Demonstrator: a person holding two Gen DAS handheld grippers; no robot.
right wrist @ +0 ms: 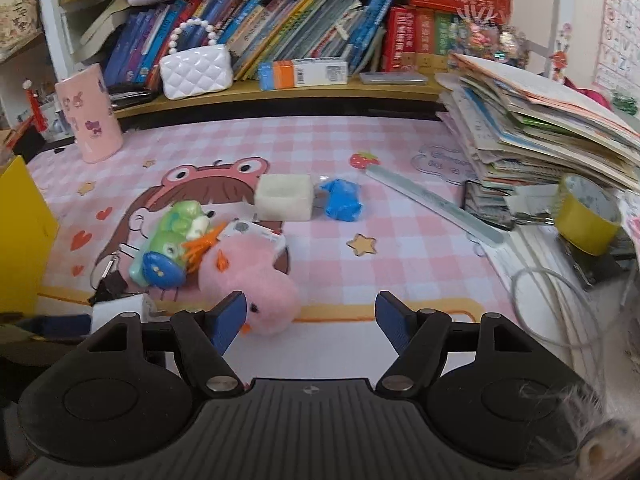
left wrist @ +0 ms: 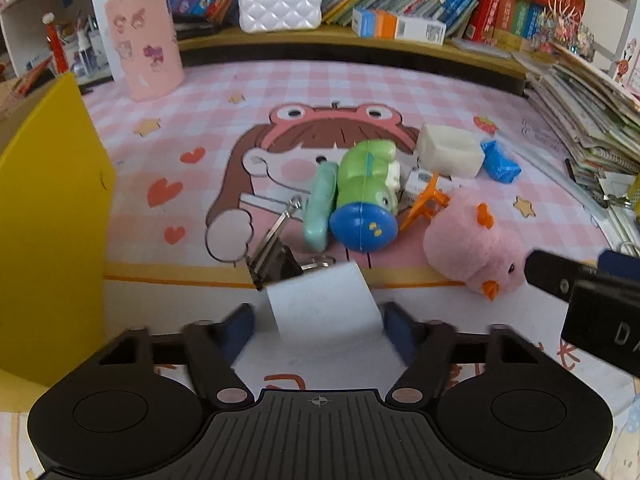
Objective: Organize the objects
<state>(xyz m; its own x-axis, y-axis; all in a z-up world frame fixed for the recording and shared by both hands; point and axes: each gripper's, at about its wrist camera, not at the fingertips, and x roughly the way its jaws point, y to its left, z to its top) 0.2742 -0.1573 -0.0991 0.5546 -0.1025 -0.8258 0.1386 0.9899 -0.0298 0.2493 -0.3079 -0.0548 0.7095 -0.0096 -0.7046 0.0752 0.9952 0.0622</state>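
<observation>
Between my left gripper's (left wrist: 318, 322) blue pads (left wrist: 396, 326) a small white box (left wrist: 324, 304) is sitting at the near edge of the pink checked mat (left wrist: 360, 88); the jaws are flanking it closely, but I cannot tell whether the pads are pressing on its sides or just short of them. For a good grip I am keeping the box centred and square to the pads, and I judge the black binder clip (left wrist: 276, 258) touching its far corner is the risk, so I am planning to lift straight up rather than drag. Beyond it the green and blue toy (left wrist: 366, 196), the orange clip (left wrist: 426, 202) and the pink plush chick (left wrist: 476, 248) are lying heaped together. My right gripper (right wrist: 310, 318) is standing apart and empty, its left pad just beside the chick's head, nothing between the jaws. Off to the left the yellow bin (left wrist: 48, 216) is waiting, probably the place for these things. Farther back the white foam block (right wrist: 285, 196) and blue wrapper (right wrist: 342, 200) are lying near each other.
</observation>
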